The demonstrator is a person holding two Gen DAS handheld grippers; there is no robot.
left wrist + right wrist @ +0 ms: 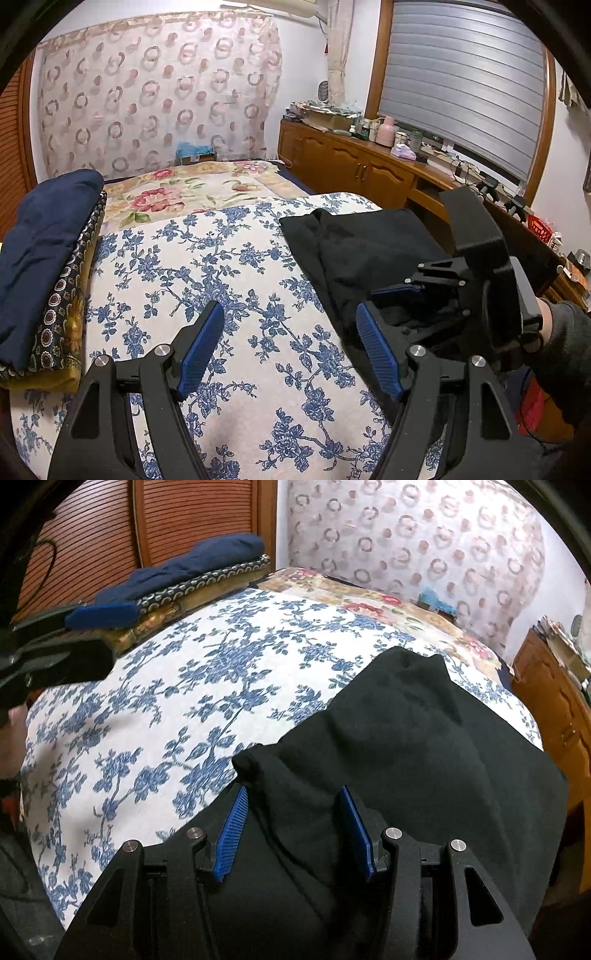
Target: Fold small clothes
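Positioning the right gripper over the near-left corner of the black garment, which is lying rumpled on the right half of the blue-flowered bedspread, its far end pointing toward the red-flowered blanket.

Step in hand, as I am judging it: taking hold of that near corner to begin a fold. To do it well, the pads should be closing on the corner's hem only, catching one layer and none of the bedspread beneath, then lifting low and carrying the corner across so the cloth is laying flat without dragging the rest of the garment.

Right gripper: jaws standing about half apart, straddling a ridge of black cloth. The cloth is lying between the pads, and possibly brushing the left one, though the dark fabric is making contact hard to judge. Not yet clamped, so I am recording it as unclenched.

Left gripper: jaws standing wide, holding nothing, hovering over bare bedspread just left of the garment.

A folded navy item is sitting on a patterned pile at the bedspread's left edge.
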